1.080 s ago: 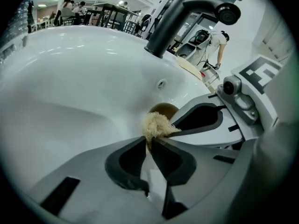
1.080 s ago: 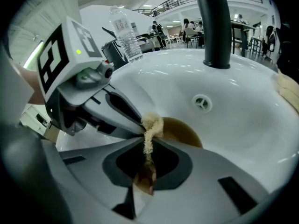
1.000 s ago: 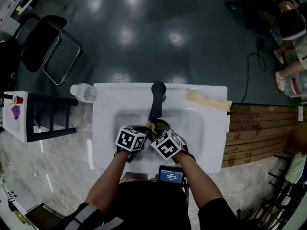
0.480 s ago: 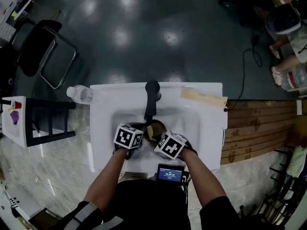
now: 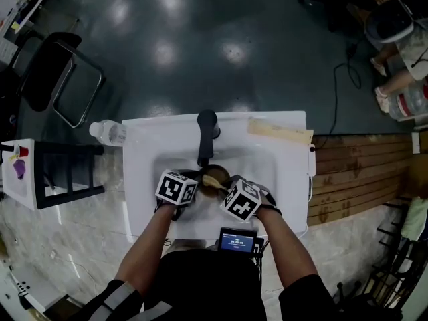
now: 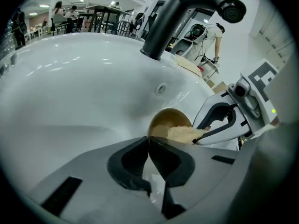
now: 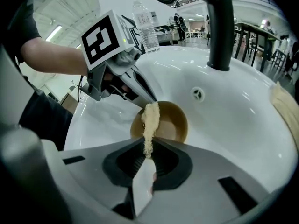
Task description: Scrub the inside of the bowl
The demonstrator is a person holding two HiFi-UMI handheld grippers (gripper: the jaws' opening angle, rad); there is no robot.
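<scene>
While clamped, coarse tan scrubber, round bowl

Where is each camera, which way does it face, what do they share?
Head view: on the head, steeply down at the white sink; both forearms show.
Left gripper view: rides the left gripper, facing the black faucet; fingers shut on the round brown bowl.
Right gripper view: rides the right gripper, facing the left one; fingers hold the tan scrubbing pad.
All share the bowl.
</scene>
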